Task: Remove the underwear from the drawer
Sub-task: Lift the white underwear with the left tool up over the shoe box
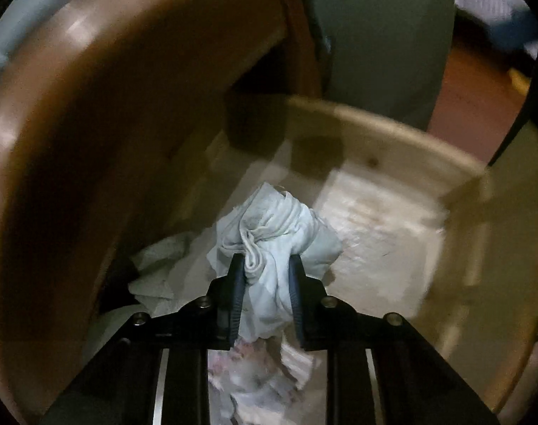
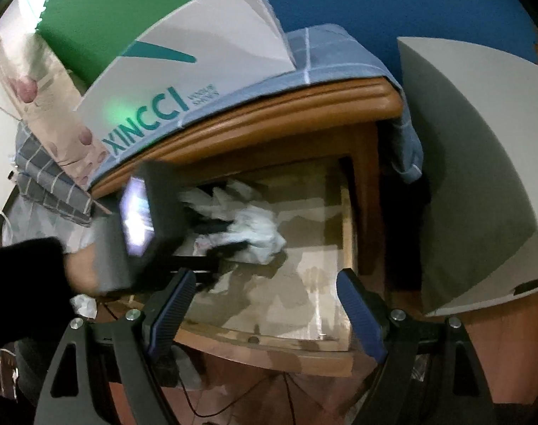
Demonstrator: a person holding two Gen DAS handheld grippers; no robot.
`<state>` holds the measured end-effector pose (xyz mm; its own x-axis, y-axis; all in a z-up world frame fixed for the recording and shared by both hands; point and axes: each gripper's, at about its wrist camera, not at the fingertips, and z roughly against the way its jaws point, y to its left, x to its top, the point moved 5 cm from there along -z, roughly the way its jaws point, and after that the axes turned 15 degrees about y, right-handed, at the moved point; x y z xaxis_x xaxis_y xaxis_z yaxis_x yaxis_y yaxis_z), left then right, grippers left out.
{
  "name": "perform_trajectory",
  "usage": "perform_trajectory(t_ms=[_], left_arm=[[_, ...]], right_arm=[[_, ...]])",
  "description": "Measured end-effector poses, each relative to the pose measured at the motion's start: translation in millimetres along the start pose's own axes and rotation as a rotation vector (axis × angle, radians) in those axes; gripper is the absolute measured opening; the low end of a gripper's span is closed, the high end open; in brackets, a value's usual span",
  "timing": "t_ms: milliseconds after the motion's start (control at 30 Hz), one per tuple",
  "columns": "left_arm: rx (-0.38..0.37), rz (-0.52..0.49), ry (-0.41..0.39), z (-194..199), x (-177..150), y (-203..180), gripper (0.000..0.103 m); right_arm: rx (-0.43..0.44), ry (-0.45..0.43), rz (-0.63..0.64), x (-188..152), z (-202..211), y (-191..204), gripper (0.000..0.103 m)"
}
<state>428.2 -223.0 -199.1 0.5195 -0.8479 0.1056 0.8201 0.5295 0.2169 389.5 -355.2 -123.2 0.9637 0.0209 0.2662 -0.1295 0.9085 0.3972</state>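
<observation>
Underwear [image 1: 269,233], pale blue and bunched, is clamped between my left gripper [image 1: 265,265] fingers inside the open drawer [image 1: 393,134]. My right gripper [image 2: 265,283] hangs at the drawer's six o'clock edge, fingers spread wide, empty. More crumpled cloth [image 1: 152,272] lies at nine o'clock of the bundle.

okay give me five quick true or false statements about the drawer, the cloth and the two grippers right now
1. The left gripper has its fingers pressed on a pale bunched cloth. True.
2. The right gripper is clamped on the same cloth. False: it is open, holding nothing.
3. The drawer is pulled open. True.
4. The white box printed XINCCI sits inside the drawer. False: it rests on the blue checked cloth atop the cabinet.
5. The pale bunched cloth is outside the drawer, on the floor. False: it is over the drawer's inside.
</observation>
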Motion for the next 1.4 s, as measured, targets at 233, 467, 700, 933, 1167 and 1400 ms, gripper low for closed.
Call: perform_trajectory(t_ms=[233, 467, 700, 933, 1167, 1400], left_arm=[[-0.076, 0.263, -0.139, 99, -26, 19, 0.021], [-0.015, 0.519, -0.236, 180, -68, 22, 0.021], [0.100, 0.691, -0.321, 241, -89, 41, 0.021], [0.209, 0.783, -0.452, 320, -96, 87, 0.021], [0.275, 0.870, -0.543, 368, -94, 131, 0.022], [0.306, 0.913, -0.585, 379, -72, 159, 0.022]], right_arm=[[-0.052, -0.001, -0.087, 2, -5, -20, 0.084], [-0.171, 0.025, 0.037, 5, -23, 5, 0.084], [-0.284, 0.033, 0.211, 4, -42, 37, 0.084], [-0.336, 0.049, 0.316, 0, -53, 58, 0.084], [-0.325, 0.058, 0.313, 0, -54, 57, 0.084], [-0.313, 0.043, 0.319, 0, -52, 61, 0.084]])
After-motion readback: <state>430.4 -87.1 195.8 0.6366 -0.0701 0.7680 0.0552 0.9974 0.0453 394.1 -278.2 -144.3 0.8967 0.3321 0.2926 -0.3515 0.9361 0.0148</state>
